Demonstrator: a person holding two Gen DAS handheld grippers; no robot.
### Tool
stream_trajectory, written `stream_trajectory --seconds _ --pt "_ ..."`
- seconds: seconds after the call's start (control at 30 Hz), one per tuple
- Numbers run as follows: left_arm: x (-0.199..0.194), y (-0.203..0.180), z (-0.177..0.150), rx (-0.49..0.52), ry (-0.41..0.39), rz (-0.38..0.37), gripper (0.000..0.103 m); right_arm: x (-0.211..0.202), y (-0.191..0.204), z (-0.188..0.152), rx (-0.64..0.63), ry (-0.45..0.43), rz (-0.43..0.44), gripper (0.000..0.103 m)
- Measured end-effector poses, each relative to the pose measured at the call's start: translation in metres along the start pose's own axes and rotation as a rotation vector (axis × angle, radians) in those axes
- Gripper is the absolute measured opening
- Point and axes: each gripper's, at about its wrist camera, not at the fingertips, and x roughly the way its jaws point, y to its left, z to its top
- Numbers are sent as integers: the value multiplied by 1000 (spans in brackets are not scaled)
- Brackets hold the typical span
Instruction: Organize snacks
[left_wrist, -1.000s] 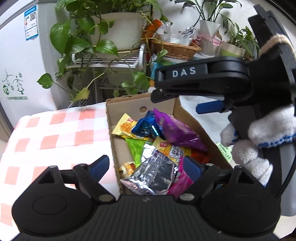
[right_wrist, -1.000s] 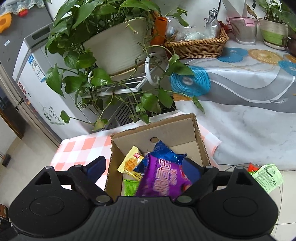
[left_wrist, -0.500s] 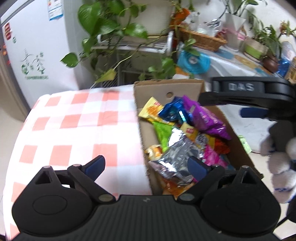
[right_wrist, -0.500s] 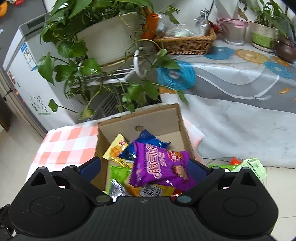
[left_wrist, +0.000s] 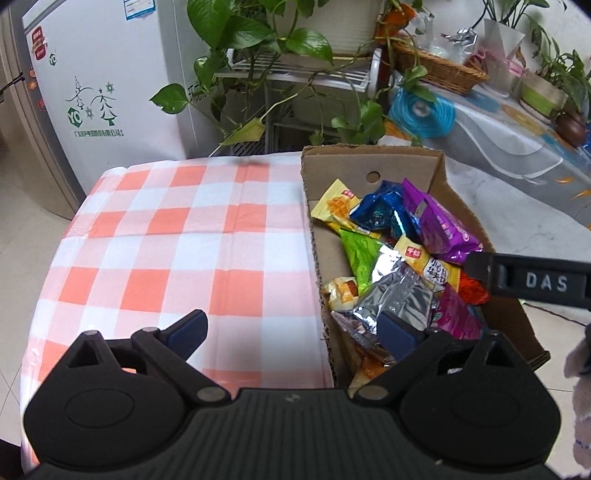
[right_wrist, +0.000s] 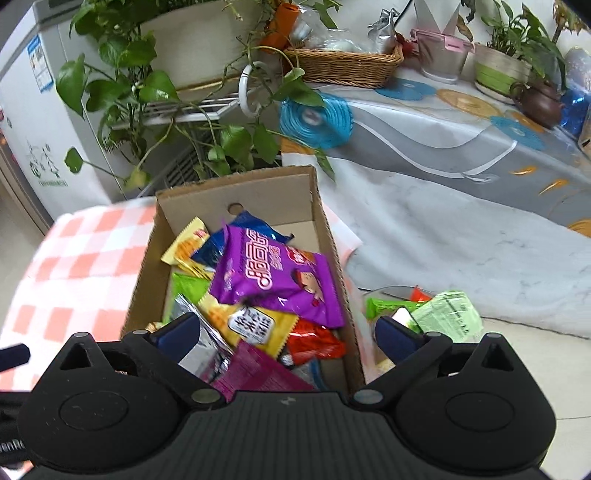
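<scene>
Snack packets piled in the cardboard box (right_wrist: 236, 192) on the checked tablecloth (left_wrist: 177, 240), left gripper (left_wrist: 291, 328) opening wider, right gripper (right_wrist: 284, 328) spread (both empty), seemingly packets just released.

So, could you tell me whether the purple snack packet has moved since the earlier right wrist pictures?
Yes. The purple snack packet has dropped from between the right gripper's fingers into the cardboard box, onto the other snacks.
</scene>
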Motion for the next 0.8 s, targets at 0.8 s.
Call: stream_trajectory --seconds 0.8 --pt "5 1 4 5 8 87 101 3 16 -7 -99 39 -37 103"
